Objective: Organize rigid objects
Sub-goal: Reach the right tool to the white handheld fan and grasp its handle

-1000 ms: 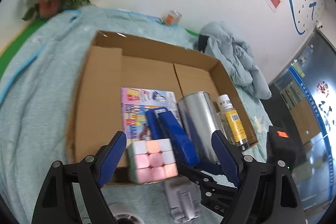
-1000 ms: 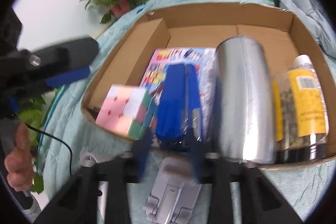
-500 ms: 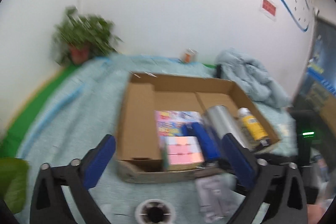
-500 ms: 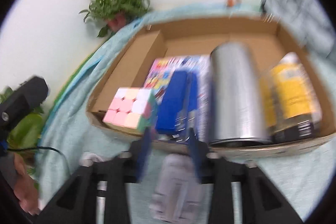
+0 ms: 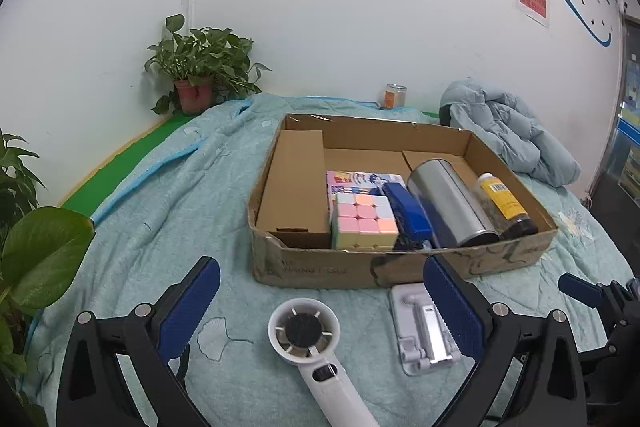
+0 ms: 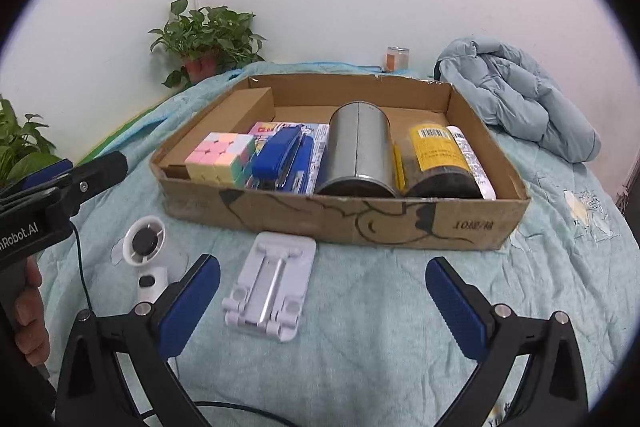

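Note:
A shallow cardboard box (image 5: 320, 269) (image 6: 400, 223) sits on the teal bedspread. In it lie a pastel puzzle cube (image 5: 364, 221) (image 6: 222, 157), a blue stapler (image 5: 408, 215) (image 6: 280, 155), a colourful booklet (image 5: 360, 179), a steel can (image 5: 448, 207) (image 6: 360, 151) and a yellow-labelled bottle (image 5: 504, 201) (image 6: 436, 155). In front of the box lie a white handheld fan (image 5: 312, 343) (image 6: 146, 247) and a white folding stand (image 5: 424, 331) (image 6: 270, 285). My left gripper (image 5: 320, 303) is open and empty above the fan. My right gripper (image 6: 320, 295) is open and empty above the stand.
A potted plant (image 5: 200, 75) stands at the back left by the wall. A small jar (image 5: 395, 95) stands behind the box. A bundled light-blue jacket (image 5: 508, 131) (image 6: 516, 95) lies at the back right. Green leaves (image 5: 36, 259) hang at the left edge.
The left gripper let go of the cube, the right gripper let go of the stapler, both now in the box. Both grippers opened and pulled back toward me.

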Tool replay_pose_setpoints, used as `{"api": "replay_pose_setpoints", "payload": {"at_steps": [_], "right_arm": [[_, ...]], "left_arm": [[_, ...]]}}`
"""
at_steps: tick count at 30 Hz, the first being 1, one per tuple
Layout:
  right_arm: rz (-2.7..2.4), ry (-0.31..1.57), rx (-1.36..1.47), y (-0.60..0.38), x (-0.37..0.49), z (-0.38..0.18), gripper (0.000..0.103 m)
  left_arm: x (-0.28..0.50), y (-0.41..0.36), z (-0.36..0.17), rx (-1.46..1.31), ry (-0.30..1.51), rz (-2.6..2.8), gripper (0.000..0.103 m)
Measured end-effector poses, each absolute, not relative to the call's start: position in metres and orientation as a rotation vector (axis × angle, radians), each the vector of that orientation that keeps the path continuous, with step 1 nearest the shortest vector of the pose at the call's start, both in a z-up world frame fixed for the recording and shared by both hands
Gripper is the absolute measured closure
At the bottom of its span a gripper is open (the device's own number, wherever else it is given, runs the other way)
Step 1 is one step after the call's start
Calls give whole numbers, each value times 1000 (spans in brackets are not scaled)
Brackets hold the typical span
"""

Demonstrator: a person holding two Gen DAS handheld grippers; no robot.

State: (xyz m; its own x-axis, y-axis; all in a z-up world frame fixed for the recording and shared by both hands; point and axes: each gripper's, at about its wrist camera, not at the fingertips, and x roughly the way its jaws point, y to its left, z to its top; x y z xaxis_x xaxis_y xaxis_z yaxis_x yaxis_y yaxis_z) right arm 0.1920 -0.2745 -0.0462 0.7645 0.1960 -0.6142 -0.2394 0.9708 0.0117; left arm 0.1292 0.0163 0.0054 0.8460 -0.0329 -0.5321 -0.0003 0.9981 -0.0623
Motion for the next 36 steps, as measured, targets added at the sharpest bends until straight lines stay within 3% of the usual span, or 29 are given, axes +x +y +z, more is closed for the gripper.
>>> {"api": "replay_pose_setpoints", "payload": {"at_steps": [2, 3, 4, 5, 6, 7, 8, 9, 10, 11, 13, 14, 26, 31, 34, 36], "right_arm": [[239, 650, -76, -277, 184, -44, 1], [244, 648, -71, -277, 183, -43, 1], [255, 649, -65, -277, 180, -41, 2], [265, 649, -62, -278, 177, -40, 5], [274, 644, -61, -278, 174, -38, 21], [273, 644, -69, -278, 170, -37, 42], [270, 648, -74, -278, 167, -37, 46], [273, 655, -72, -278, 165, -37, 45], [288, 654, -59, -280, 161, -35, 45], [298, 646, -56, -281, 158, -34, 43], [298, 622, -68, -281, 151, -32, 5], [297, 606, -75, -281, 148, -31, 0], [558, 773, -7, -258, 138, -70, 1], [647, 866, -14, -229, 142, -92, 1], [659, 885, -15, -220, 146, -94, 2], [662, 891, -30, -214, 150, -94, 5]], "left_arm": [[122, 13, 10, -54, 568, -31, 2], [120, 11, 13, -57, 567, -45, 14], [117, 11, 16, -64, 565, -64, 31], [118, 10, 19, -71, 582, -91, 71], [119, 8, 20, -74, 618, -117, 87], [119, 7, 22, -77, 634, -119, 86], [116, 6, 23, -84, 629, -109, 83], [113, 6, 24, -88, 622, -101, 65], [110, 6, 24, -90, 622, -87, 41], [106, 7, 25, -93, 621, -68, 0], [99, 11, 24, -117, 583, -34, 0], [99, 12, 21, -122, 598, -42, 1], [117, 44, -63, -312, 888, -199, 1], [130, 41, -96, -402, 951, -299, 6], [144, 41, -116, -451, 1009, -312, 18], [152, 44, -127, -473, 1040, -308, 32]]}}
